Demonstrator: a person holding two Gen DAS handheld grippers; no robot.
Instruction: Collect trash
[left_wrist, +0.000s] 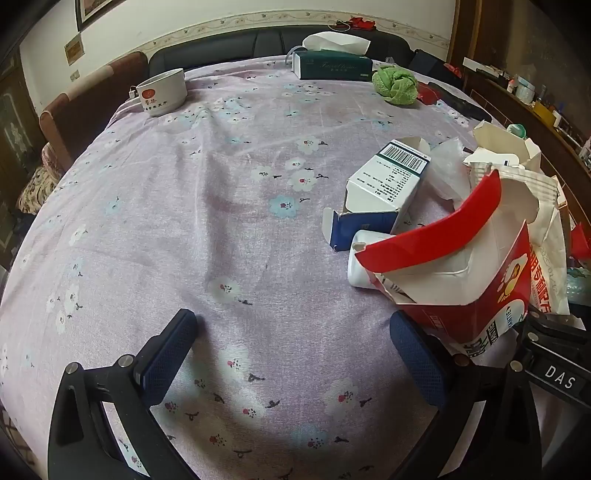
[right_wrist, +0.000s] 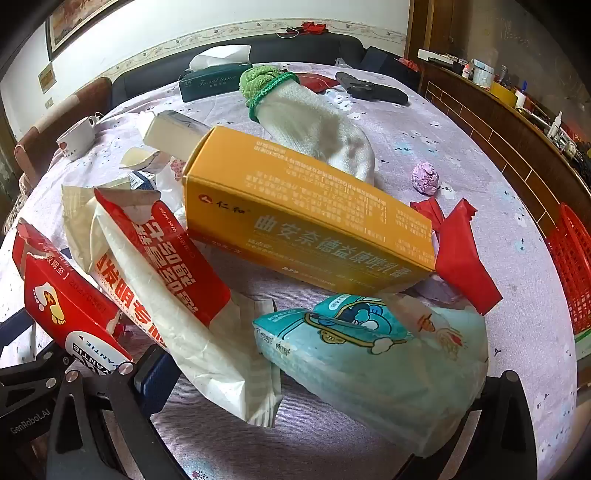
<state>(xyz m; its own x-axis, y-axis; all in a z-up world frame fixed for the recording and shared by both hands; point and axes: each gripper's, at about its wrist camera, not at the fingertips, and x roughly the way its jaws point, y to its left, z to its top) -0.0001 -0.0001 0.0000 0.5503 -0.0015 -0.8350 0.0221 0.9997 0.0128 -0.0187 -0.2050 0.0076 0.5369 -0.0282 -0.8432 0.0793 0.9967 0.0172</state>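
Trash lay heaped on the floral tablecloth (left_wrist: 207, 206); left gripper (left_wrist: 295, 354) stood wide open w/ nothing between its pads, over bare cloth; torn red carton (left_wrist: 461, 280) sat just beside its right finger, white-and-blue box (left_wrist: 384, 184) beyond that; right gripper (right_wrist: 314, 373) also wide, not gripping; teal tissue pack (right_wrist: 369, 362) and red-and-white wrapper (right_wrist: 166, 280) lay betw. its fingers, contact w/ pads unclear; orange box (right_wrist: 306, 221) rested behind them, pink paper ball (right_wrist: 425, 178) farther off; red basket (right_wrist: 572, 273) at table's right edge.
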